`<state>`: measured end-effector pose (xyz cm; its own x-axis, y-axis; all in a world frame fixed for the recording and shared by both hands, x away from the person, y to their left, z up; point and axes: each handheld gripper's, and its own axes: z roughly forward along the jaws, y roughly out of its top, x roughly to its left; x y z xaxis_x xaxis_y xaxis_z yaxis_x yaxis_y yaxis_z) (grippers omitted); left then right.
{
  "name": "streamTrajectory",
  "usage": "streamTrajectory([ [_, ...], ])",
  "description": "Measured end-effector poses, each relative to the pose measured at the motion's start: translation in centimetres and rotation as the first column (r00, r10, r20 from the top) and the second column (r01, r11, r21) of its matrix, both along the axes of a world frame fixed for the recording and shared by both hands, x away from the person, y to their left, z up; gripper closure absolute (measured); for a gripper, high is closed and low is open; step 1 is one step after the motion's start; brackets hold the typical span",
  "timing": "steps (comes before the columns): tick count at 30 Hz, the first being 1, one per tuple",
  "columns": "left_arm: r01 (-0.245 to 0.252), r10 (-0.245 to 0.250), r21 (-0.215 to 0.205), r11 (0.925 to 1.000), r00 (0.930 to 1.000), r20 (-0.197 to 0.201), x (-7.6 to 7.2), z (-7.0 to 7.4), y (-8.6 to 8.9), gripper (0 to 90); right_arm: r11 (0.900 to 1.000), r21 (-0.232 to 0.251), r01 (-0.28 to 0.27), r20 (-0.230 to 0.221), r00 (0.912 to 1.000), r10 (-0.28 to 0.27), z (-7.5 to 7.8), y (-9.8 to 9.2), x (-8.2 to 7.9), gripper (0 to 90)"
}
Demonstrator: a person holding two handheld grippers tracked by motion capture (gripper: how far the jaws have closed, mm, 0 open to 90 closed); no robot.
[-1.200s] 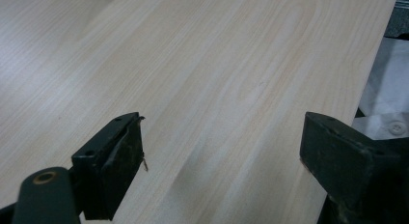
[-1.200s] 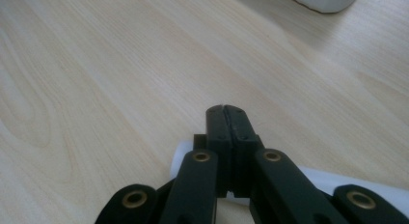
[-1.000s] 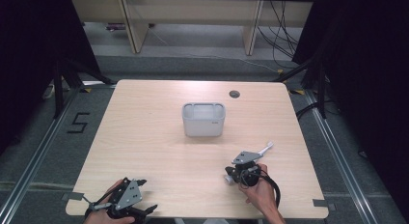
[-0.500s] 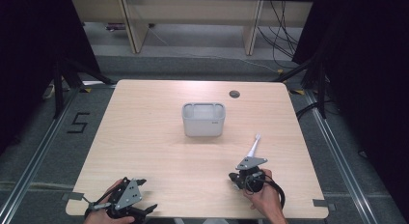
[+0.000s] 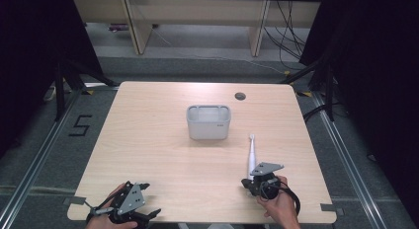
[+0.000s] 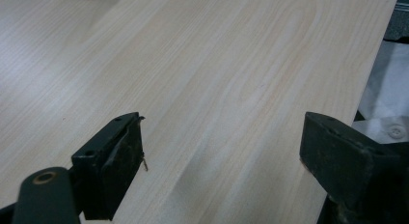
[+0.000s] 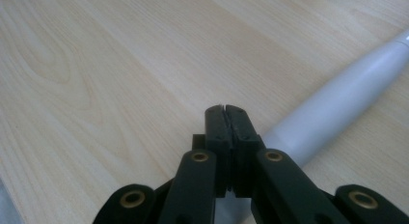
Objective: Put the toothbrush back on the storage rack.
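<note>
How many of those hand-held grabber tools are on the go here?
2. The left gripper sits at the table's near left corner; the right gripper is near the right edge, beside a white stick-like tool.

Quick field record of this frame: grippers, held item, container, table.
left gripper: open, nothing between the jaws, near table edge
right gripper: jaws shut, gripping the white handled tool
white handled tool: long slim shaft, points from the gripper toward the bin, tip short of it
grey bin: rectangular, open top, mid-table, apart from both grippers
table: light wood, round hole near far edge
</note>
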<state>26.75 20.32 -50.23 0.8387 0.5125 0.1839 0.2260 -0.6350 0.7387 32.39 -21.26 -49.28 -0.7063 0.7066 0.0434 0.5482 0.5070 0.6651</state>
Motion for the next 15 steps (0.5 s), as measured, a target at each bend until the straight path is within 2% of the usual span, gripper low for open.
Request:
streamTrajectory([
  [3,-0.001,0.001,0.0,1.0,1.0,0.002,-0.1,0.0,0.0,14.8,1.0,-0.011,-0.017,-0.011,0.9998,0.017,0.1,-0.3,0.0,88.9],
  [4,0.004,-0.004,0.017,0.9998,0.9999,-0.013,-0.1,0.1,0.0,14.8,1.0,-0.011,0.0,-0.015,0.9999,0.0,0.2,-0.6,-0.2,88.9],
  [5,0.0,0.0,0.002,1.0,1.0,0.0,0.0,0.0,0.0,14.8,1.0,-0.011,0.0,-0.015,0.9999,0.0,0.2,-0.6,-0.2,88.9],
  [6,0.003,-0.003,0.009,1.0,1.0,-0.007,0.0,0.1,0.0,14.8,1.0,0.004,0.014,-0.009,0.9999,-0.014,0.1,-0.7,-0.3,88.9],
  [9,0.004,-0.003,0.019,0.9998,0.9999,-0.012,-0.1,0.1,0.0,14.8,1.0,0.007,0.014,-0.008,0.9999,-0.014,0.0,-0.9,-0.3,88.9],
  [10,-0.001,0.001,0.002,1.0,1.0,0.001,0.0,-0.1,0.0,14.8,0.999,0.0,0.033,-0.037,0.9987,-0.033,0.3,-1.1,-0.6,88.8],
  [11,0.0,0.0,0.003,1.0,1.0,-0.003,0.0,0.0,0.0,14.8,1.0,-0.007,0.012,-0.01,0.9999,-0.012,0.1,-1.2,-0.5,88.7],
  [15,0.004,-0.004,0.007,1.0,1.0,-0.006,-0.1,0.0,0.0,14.8,1.0,0.0,0.03,-0.006,0.9995,-0.03,0.1,-1.6,-0.6,88.6],
])
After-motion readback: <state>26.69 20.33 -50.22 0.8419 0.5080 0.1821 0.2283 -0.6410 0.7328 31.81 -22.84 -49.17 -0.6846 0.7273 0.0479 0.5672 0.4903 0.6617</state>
